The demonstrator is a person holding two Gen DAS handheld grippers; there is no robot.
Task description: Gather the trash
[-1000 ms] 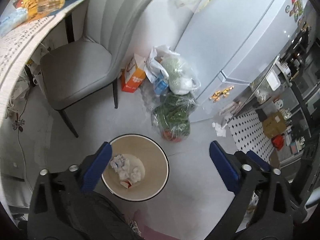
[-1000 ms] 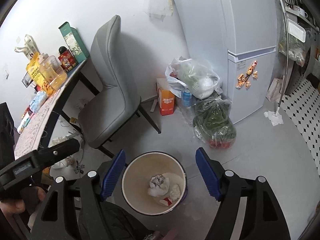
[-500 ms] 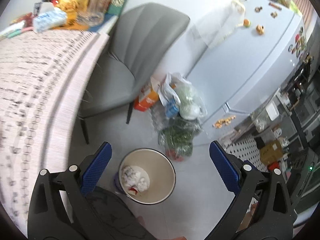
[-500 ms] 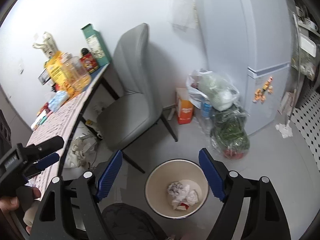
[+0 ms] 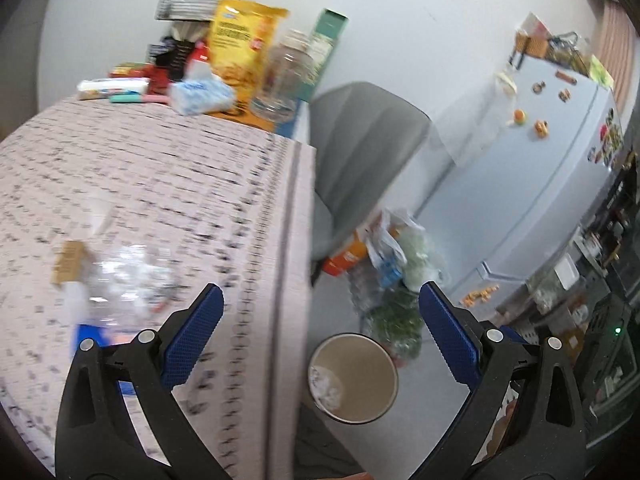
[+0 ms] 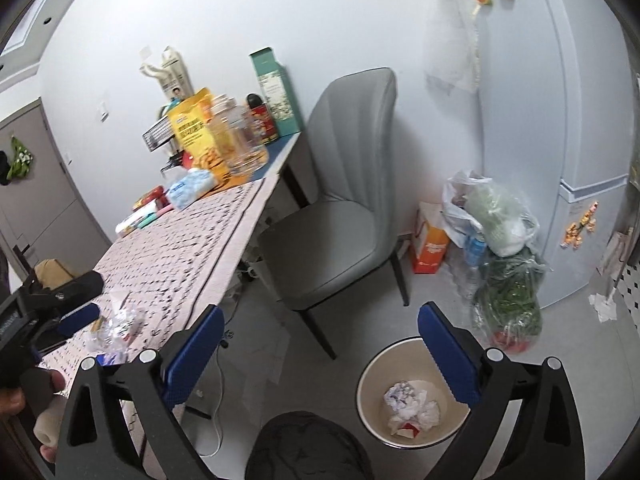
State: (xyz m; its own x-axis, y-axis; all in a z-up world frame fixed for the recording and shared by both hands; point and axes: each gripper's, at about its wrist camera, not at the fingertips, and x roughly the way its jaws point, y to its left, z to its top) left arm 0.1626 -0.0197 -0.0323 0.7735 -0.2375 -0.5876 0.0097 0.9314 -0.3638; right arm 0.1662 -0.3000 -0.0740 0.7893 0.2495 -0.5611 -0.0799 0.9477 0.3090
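On the patterned tabletop, a crumpled clear plastic wrapper lies blurred, its lower part hidden behind the left gripper, whose jaws stand wide apart and empty. The right gripper is opening, nothing between its jaws. On the floor, the trash bin holds crumpled paper, its rim partly covered by one finger.

A grey chair is standing ahead of the tongs, between a patterned table and a white fridge, against a white wall.
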